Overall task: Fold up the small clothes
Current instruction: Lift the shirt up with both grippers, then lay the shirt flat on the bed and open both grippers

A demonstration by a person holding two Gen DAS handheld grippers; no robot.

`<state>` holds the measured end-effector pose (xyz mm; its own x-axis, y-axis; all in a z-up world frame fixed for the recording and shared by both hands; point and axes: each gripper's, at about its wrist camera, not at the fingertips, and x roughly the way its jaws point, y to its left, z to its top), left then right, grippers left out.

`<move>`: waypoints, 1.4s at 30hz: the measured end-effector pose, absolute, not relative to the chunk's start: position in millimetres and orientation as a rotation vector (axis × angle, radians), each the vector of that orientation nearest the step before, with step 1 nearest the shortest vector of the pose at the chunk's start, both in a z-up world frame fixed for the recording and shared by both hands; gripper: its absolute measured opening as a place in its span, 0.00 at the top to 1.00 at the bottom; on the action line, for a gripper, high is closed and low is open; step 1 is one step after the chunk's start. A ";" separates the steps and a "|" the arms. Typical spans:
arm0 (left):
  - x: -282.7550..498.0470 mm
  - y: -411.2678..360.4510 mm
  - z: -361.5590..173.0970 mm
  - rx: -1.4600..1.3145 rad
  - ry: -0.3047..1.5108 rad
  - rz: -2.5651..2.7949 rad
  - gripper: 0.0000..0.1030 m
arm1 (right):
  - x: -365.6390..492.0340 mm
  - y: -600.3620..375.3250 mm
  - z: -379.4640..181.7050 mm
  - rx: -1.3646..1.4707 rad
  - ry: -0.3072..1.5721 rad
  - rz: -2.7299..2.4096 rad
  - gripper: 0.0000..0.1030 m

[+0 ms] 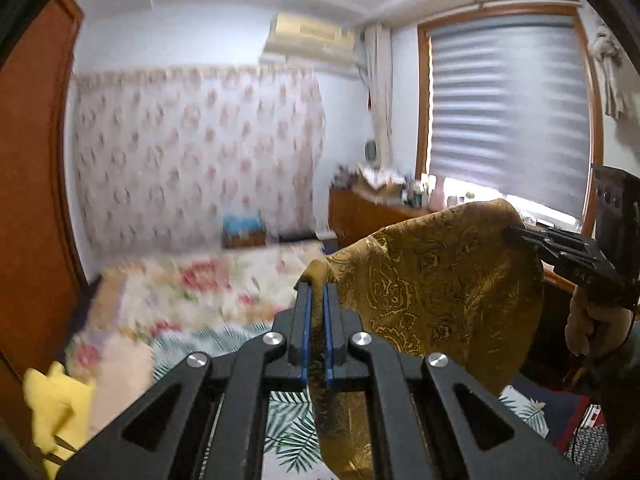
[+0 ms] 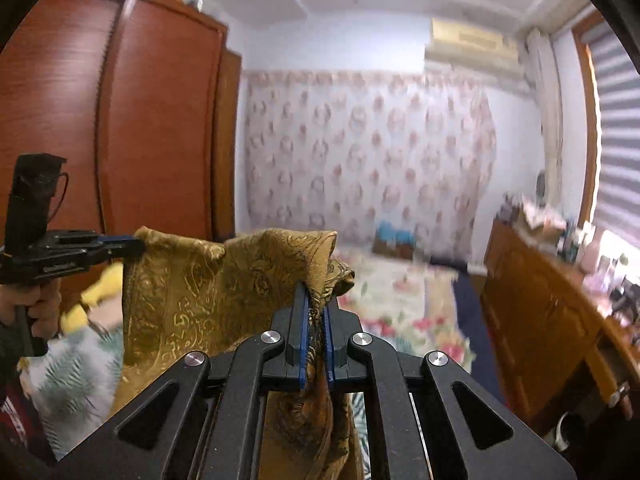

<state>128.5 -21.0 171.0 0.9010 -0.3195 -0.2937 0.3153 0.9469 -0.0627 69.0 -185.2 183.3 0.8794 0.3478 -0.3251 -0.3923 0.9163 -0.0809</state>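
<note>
A flower-printed bedspread (image 1: 208, 280) fills the lower middle of the left wrist view, with a pale leaf-patterned sheet (image 1: 288, 428) nearer the camera, and over both hangs the task's thing: a mustard-gold paisley-patterned cloth (image 1: 432, 280), held up in the air and well apart from the bed. Its long axis runs roughly level from one gripper to the other, the top edge sagging a little between the two holds while the rest drapes down toward the lower edge of the frame.

The left gripper (image 1: 317, 292) is pressed together on one upper corner of the cloth, the fabric trailing down between its blue pads (image 1: 306, 320). In that same view the right gripper (image 1: 516, 232) comes in from the right edge and nips the opposite corner. The right wrist view agrees: the right gripper (image 2: 316, 296) is clamped on a bunched corner at centre frame, and the left gripper (image 2: 134, 245) holds the far corner at the left edge (its handle gripped by a hand (image 2: 34, 308) below).

So the cloth lies between the two grippers, neither nearer than the other. A likely next move is to lower it onto the bed or bring the corners together.

A yellow garment (image 1: 52, 400) sits at lower left.
</note>
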 end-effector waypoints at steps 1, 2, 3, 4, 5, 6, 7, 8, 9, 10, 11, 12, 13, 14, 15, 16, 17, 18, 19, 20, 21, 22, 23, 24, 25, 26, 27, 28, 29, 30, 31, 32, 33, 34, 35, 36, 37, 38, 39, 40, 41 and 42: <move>116.5 -16.7 181.0 -0.008 0.287 -0.326 0.98 | 58.3 -182.1 194.2 -0.150 0.290 0.391 0.97; 103.8 -11.3 191.4 -0.004 0.266 -0.320 0.98 | 46.8 -178.8 205.3 -0.155 0.269 0.393 0.97; 94.4 -7.0 199.1 -0.002 0.252 -0.321 0.98 | 35.2 -174.7 216.7 -0.161 0.249 0.403 0.97; 86.7 -2.0 205.1 -0.002 0.241 -0.324 0.97 | 24.4 -170.6 226.9 -0.169 0.228 0.414 0.97; 75.7 4.3 213.4 0.005 0.219 -0.323 0.97 | 16.2 -167.5 233.8 -0.176 0.215 0.418 0.97; 67.3 8.9 219.0 0.010 0.201 -0.318 0.97 | 8.4 -164.4 242.1 -0.180 0.203 0.429 0.97; 57.2 15.0 225.7 0.015 0.182 -0.313 0.97 | 2.3 -161.3 248.8 -0.179 0.194 0.441 0.97; 50.2 19.9 230.6 0.015 0.173 -0.310 0.97 | -4.7 -158.5 256.7 -0.175 0.180 0.449 0.97; 44.1 25.2 235.0 0.016 0.167 -0.308 0.97 | -7.6 -157.4 260.3 -0.168 0.174 0.458 0.97; 39.4 30.0 238.3 0.019 0.161 -0.307 0.97 | -12.4 -155.3 265.4 -0.158 0.170 0.477 0.97; 36.2 33.0 240.3 0.022 0.159 -0.304 0.97 | -16.0 -154.9 267.8 -0.154 0.169 0.487 0.97; 34.4 37.6 240.6 0.028 0.163 -0.293 0.97 | -19.5 -153.1 271.2 -0.150 0.167 0.499 0.97; 35.7 43.2 240.4 0.028 0.169 -0.285 0.97 | -21.6 -150.4 273.4 -0.143 0.168 0.510 0.97; 37.7 46.6 237.0 0.027 0.175 -0.277 0.97 | -22.3 -148.5 274.7 -0.134 0.170 0.522 0.97; 43.8 51.3 233.2 0.025 0.185 -0.266 0.97 | -20.3 -146.0 274.5 -0.128 0.177 0.536 0.97; 51.4 56.6 227.8 0.025 0.201 -0.254 0.97 | -17.9 -142.7 273.1 -0.125 0.185 0.545 0.97; 61.5 62.1 221.1 0.023 0.221 -0.244 0.97 | -13.8 -138.9 270.2 -0.125 0.195 0.548 0.97; 70.8 64.2 214.1 0.023 0.239 -0.237 0.97 | -7.8 -135.2 265.1 -0.124 0.213 0.549 0.97; 89.0 65.2 199.2 0.035 0.274 -0.217 0.97 | 1.0 -132.8 258.4 -0.123 0.237 0.549 0.97; 107.1 68.0 186.1 0.041 0.302 -0.193 0.96 | 18.6 -130.3 247.4 -0.123 0.277 0.545 0.97; 126.8 72.3 170.6 0.042 0.330 -0.178 0.96 | 31.3 -127.1 239.0 -0.124 0.304 0.540 0.97; 151.2 77.4 150.4 0.034 0.371 -0.178 0.94 | 48.2 -123.4 226.5 -0.126 0.338 0.527 0.96; 172.0 76.7 131.9 0.028 0.422 -0.171 0.92 | 75.8 -120.0 207.4 -0.110 0.388 0.514 0.96; 189.0 78.0 114.6 0.019 0.473 -0.156 0.92 | 94.9 -117.5 193.9 -0.094 0.425 0.502 0.95; 205.2 82.0 97.0 0.006 0.528 -0.144 0.92 | 118.9 -114.1 177.7 -0.097 0.471 0.475 0.85; 215.9 82.4 81.2 0.005 0.573 -0.145 0.92 | 153.1 -105.8 152.4 -0.137 0.557 0.416 0.79; 222.9 80.5 67.6 0.017 0.599 -0.147 0.92 | 172.2 -104.6 135.9 -0.160 0.604 0.383 0.73; 225.1 79.7 56.1 0.028 0.620 -0.145 0.89 | 192.5 -102.4 115.8 -0.190 0.647 0.337 0.71; 225.9 78.7 45.0 0.035 0.645 -0.150 0.85 | 203.0 -102.6 102.9 -0.208 0.669 0.310 0.71; 224.9 77.3 36.8 0.038 0.664 -0.163 0.84 | 212.7 -104.6 89.1 -0.218 0.700 0.292 0.71; 223.5 74.5 32.2 0.042 0.674 -0.172 0.84 | 216.9 -107.9 78.2 -0.207 0.725 0.289 0.71; 217.3 72.0 24.4 0.048 0.685 -0.182 0.83 | 216.0 -110.3 73.4 -0.195 0.731 0.292 0.71; 212.8 69.7 19.2 0.052 0.694 -0.186 0.83 | 211.8 -113.4 68.7 -0.180 0.732 0.305 0.71; 207.1 67.0 15.7 0.054 0.702 -0.191 0.82 | 207.1 -114.9 64.8 -0.173 0.736 0.320 0.68; 199.8 64.1 9.8 0.056 0.716 -0.199 0.82 | 203.7 -115.3 61.4 -0.174 0.747 0.332 0.65; 197.5 62.2 6.5 0.056 0.725 -0.205 0.82 | 197.8 -116.1 58.3 -0.179 0.754 0.346 0.60; 190.7 59.1 1.8 0.052 0.734 -0.212 0.81 | 192.1 -116.1 56.7 -0.184 0.755 0.358 0.52; 185.9 56.8 -2.8 0.049 0.740 -0.216 0.81 | 183.6 -115.7 53.9 -0.188 0.755 0.371 0.48; 181.2 54.5 -7.5 0.046 0.746 -0.219 0.81 | 172.4 -116.3 49.8 -0.191 0.753 0.384 0.45; 168.5 52.7 -9.2 0.042 0.751 -0.218 0.81 | 162.3 -112.5 46.7 -0.192 0.752 0.397 0.45; 163.7 51.3 -13.5 0.037 0.757 -0.218 0.81 | 154.1 -112.3 43.0 -0.193 0.755 0.407 0.45; 159.2 51.0 -18.4 0.029 0.766 -0.220 0.81 | 145.2 -110.1 39.4 -0.191 0.760 0.418 0.45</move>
